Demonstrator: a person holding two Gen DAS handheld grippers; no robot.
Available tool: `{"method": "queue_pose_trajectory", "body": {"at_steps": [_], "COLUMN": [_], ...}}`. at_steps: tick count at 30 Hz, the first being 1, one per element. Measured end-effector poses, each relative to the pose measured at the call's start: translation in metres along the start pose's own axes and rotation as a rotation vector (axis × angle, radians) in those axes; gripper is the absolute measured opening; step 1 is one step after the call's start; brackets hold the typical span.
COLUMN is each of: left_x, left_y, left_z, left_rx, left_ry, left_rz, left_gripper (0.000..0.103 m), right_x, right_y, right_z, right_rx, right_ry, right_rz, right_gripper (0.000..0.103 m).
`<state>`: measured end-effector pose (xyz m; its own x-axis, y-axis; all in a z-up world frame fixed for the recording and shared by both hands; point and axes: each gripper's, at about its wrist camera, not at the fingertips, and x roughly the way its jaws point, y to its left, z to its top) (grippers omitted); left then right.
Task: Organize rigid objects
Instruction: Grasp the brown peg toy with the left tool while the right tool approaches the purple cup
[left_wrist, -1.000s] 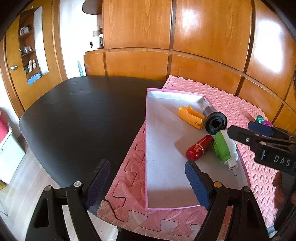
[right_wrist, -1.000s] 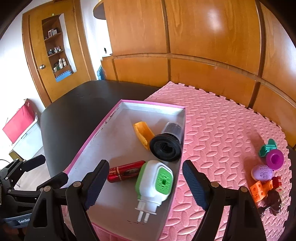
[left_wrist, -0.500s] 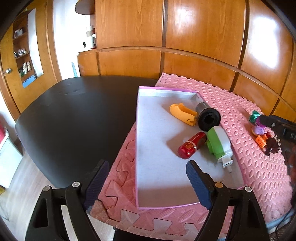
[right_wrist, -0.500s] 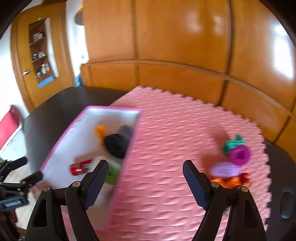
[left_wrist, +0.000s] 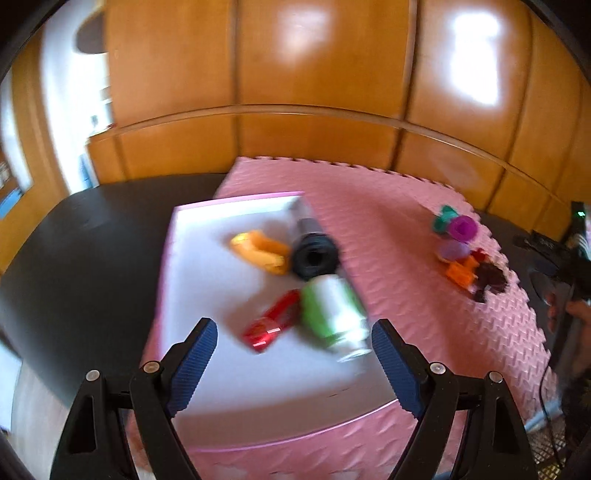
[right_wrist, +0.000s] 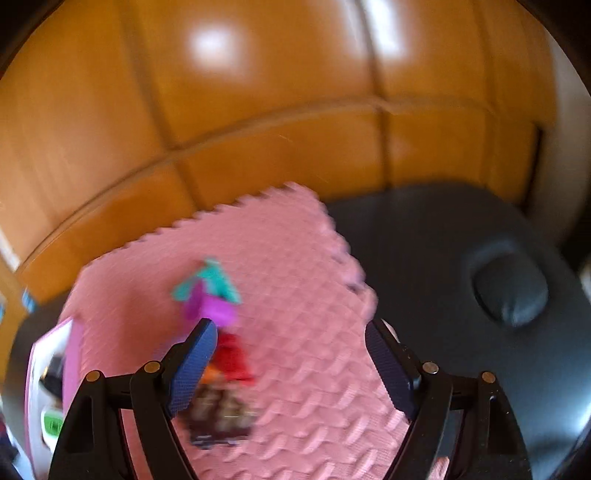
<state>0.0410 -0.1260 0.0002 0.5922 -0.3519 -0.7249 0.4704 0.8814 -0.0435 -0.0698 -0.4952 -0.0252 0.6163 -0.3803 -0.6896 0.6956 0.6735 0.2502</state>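
A pink-rimmed white tray (left_wrist: 207, 288) lies on the pink foam mat (left_wrist: 384, 236). It holds an orange piece (left_wrist: 260, 251), a black cylinder (left_wrist: 314, 254), a red tube (left_wrist: 271, 326) and a green-white plug (left_wrist: 330, 315). My left gripper (left_wrist: 293, 365) is open and empty above the tray's near end. A cluster of small toys lies on the mat's right part: teal (right_wrist: 208, 282), purple (right_wrist: 210, 308), red (right_wrist: 231, 356), dark (right_wrist: 221, 410). My right gripper (right_wrist: 286, 367) is open and empty just above them. The view is blurred.
The mat lies on a black table (left_wrist: 74, 243). Wooden panelled walls (left_wrist: 314, 74) stand behind. A dark rounded object (right_wrist: 511, 293) sits on the table right of the mat. The tray's corner (right_wrist: 48, 369) shows at the right wrist view's left edge.
My right gripper has swung right from the tray to over the toy cluster. My left gripper has turned right and moved closer over the tray. Both stay open.
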Motion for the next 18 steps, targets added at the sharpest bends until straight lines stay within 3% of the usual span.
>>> {"method": "queue_pose_trajectory", "body": {"at_steps": [7, 12, 18], "left_x": [0.025, 0.036, 0.056], "left_y": [-0.067, -0.114, -0.176], "left_z": [0.022, 0.032, 0.03], "left_rx": [0.111, 0.185, 0.346], "left_ry": [0.025, 0.021, 0.021], "left_rz": [-0.089, -0.194, -0.292], "left_gripper": [0.086, 0.086, 0.086], "right_x": [-0.001, -0.002, -0.01], "right_y": [-0.009, -0.015, -0.027], "right_z": [0.008, 0.012, 0.019], "right_rx": [0.054, 0.095, 0.147], "right_ry": [0.017, 0.026, 0.024], "right_rz": [0.061, 0.088, 0.11], "right_gripper": [0.084, 0.084, 0.084]}}
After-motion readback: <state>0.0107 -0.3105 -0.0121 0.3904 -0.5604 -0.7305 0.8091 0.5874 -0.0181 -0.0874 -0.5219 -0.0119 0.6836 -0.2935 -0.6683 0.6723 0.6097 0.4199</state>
